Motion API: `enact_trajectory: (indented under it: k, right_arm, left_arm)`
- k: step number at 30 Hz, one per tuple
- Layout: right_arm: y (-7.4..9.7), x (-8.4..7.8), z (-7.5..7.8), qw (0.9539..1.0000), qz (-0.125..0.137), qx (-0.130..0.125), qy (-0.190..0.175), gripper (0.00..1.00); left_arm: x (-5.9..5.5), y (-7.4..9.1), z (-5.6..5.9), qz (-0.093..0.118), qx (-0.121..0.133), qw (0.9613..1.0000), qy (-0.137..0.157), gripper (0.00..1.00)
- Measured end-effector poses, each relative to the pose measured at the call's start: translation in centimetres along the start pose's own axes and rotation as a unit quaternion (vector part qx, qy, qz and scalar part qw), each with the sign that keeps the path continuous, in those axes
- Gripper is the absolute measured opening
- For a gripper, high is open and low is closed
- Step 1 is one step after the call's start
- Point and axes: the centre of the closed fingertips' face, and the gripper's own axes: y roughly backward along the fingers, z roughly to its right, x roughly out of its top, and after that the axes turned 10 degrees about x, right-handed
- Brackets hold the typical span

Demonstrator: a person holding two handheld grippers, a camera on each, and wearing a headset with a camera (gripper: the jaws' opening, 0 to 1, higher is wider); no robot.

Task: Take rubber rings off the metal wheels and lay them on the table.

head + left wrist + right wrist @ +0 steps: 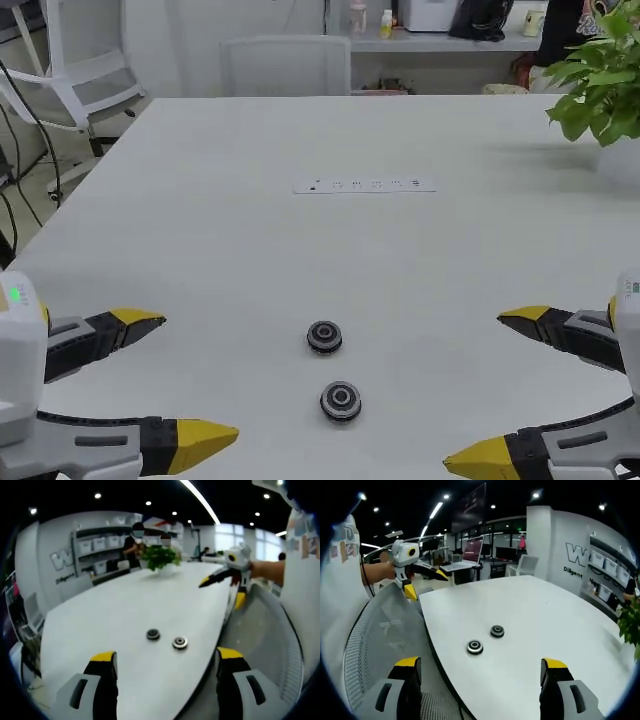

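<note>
Two small metal wheels with dark rubber rings lie flat on the white table, one farther (324, 338) and one nearer (341, 401) to the front edge. They also show as the wheels (153, 634) (180, 642) in the left gripper view and the wheels (497, 631) (475, 647) in the right gripper view. My left gripper (185, 378) stands open at the lower left, well apart from them. My right gripper (500, 388) stands open at the lower right, holding nothing. Each gripper appears across the table in the other's view: right gripper (222, 587), left gripper (425, 582).
A flush power strip (365, 185) sits mid-table. A potted plant (600, 85) stands at the far right edge. White chairs (285, 62) and a shelf with bottles are beyond the far edge. People stand behind the plant (160, 557) in the left gripper view.
</note>
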Motion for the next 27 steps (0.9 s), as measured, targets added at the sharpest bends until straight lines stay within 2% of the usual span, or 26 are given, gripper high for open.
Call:
enact_trajectory:
  k: [20, 27]
  right_arm:
    - [0.12, -0.23, 0.20, 1.0000, -0.003, -0.003, -0.001, 0.99]
    - [0.15, -0.31, 0.21, 1.0000, -0.006, -0.002, 0.004, 0.99]
  left_arm:
    - [0.25, -0.12, -0.28, 0.007, 0.003, 1.0000, -0.003, 0.84]
    - [-0.10, 0.02, -0.33, 0.004, 0.006, 1.0000, -0.002, 0.85]
